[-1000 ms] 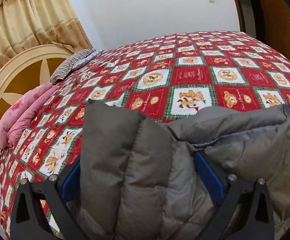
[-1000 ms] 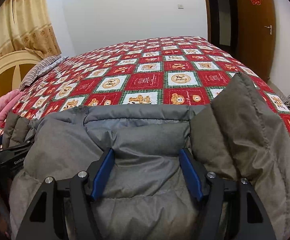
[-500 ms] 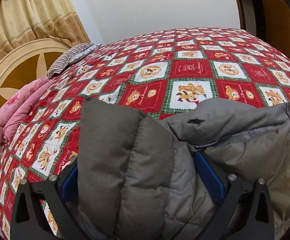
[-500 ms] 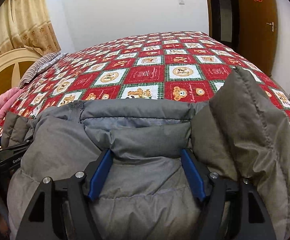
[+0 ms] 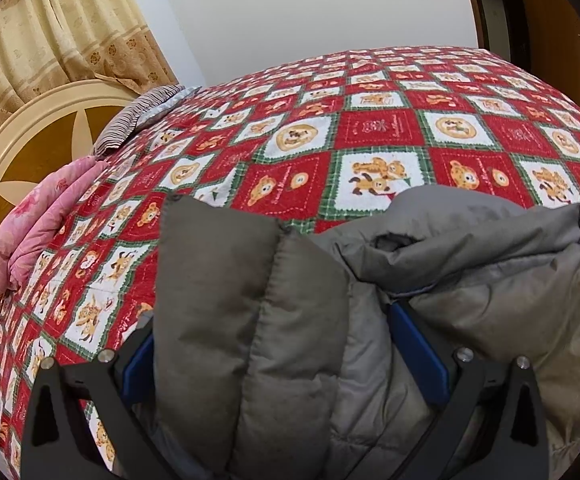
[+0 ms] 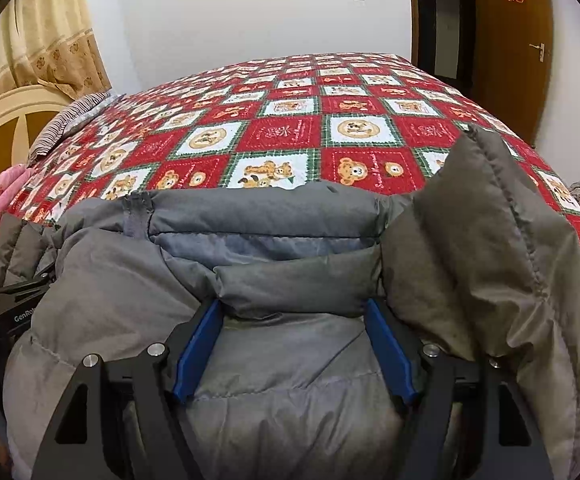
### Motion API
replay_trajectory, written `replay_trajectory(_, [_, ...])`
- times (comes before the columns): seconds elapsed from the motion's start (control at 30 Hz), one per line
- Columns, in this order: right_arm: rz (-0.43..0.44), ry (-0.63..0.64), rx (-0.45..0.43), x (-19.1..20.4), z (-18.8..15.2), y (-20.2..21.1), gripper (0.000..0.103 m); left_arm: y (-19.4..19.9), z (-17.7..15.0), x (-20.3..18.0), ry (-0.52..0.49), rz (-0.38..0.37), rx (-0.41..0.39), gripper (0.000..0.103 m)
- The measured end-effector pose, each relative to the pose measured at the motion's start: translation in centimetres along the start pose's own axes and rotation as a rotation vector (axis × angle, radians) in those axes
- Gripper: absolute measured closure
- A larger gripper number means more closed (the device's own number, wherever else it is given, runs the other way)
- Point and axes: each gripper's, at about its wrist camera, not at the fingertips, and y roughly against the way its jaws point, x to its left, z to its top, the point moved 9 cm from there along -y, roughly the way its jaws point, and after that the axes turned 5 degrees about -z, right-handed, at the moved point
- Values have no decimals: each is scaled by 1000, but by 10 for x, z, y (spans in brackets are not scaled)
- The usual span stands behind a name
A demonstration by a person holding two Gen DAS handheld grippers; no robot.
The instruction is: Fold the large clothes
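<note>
A grey quilted down jacket (image 5: 257, 320) fills the lower half of both wrist views (image 6: 290, 248). It hangs bunched over the near edge of a bed with a red, white and green bear-print quilt (image 5: 370, 128). My left gripper (image 5: 273, 320) is shut on a thick fold of the jacket, its blue pads wide apart around the padding. My right gripper (image 6: 294, 316) is shut on another thick fold. The left gripper's black frame shows at the far left of the right wrist view (image 6: 13, 308).
A cream and brown round headboard (image 5: 29, 136) stands at the left. Pink bedding (image 5: 45, 216) and a striped pillow (image 5: 137, 116) lie by it. Beige curtains (image 5: 49, 32) hang behind. A brown door (image 6: 514, 40) is at the right. The quilt (image 6: 290, 128) stretches away ahead.
Both grippers have carried the jacket forward and a little upward over the bed; the quilt looks closer. Both grips are unchanged.
</note>
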Motion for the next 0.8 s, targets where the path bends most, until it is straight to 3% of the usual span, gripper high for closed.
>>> replay_trajectory(0.43, [-39,25,13,1,-3,-5,28,-1,0,0,-3,2,3,0])
replay_trajectory(0.8, [-62,40,16,2,-4,-4,28,5,-2,3,-38,55,11,0])
